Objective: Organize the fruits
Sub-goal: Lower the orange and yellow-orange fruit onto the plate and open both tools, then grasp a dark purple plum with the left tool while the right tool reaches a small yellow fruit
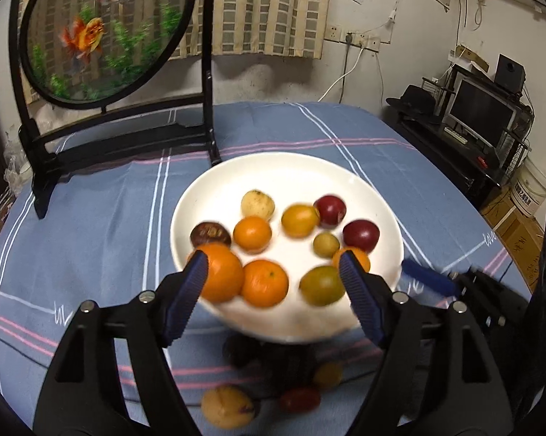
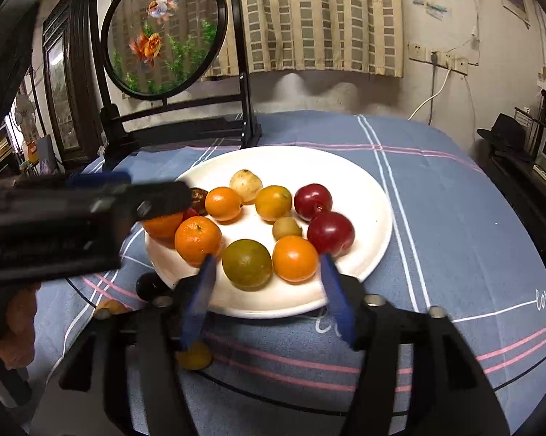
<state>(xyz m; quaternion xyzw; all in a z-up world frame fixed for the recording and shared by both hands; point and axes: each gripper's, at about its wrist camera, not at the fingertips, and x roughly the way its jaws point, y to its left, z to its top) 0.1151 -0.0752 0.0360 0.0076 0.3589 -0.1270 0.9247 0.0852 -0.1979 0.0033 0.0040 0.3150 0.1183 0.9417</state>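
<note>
- Fruits sit gathered on the white plate (image 2: 367,196) in the middle of the table (image 2: 454,218), which suggests the plate is your collecting spot: oranges, two red plums (image 2: 331,233), a pale pear-like fruit (image 2: 245,180) and a greenish citrus (image 2: 247,263) lie touching or just beside one another.
- Your left claw (image 1: 274,259) hangs wide open over the near rim of the plate with nothing between its blue pads; the large orange (image 1: 220,276) shows just beside its left fingertip, probably only because of the viewing angle.
- Your right claw (image 2: 267,263) is also spread wide and empty, framing the greenish citrus and a small orange (image 2: 295,258) at the plate's near edge.
- Both claws being open and bare suggests you are between picks, not carrying.
- Several fruits are not yet on the plate: a tan one (image 1: 227,407), a red one (image 1: 300,399) and a yellowish one (image 1: 327,375) lie on the cloth below the left claw, near a dark object too blurred to name.
- Those stragglers look like the remaining work; judged so, the task is well along but unfinished.
- A framed goldfish screen (image 2: 164,32) stands behind the plate, well apart from your reach.
</note>
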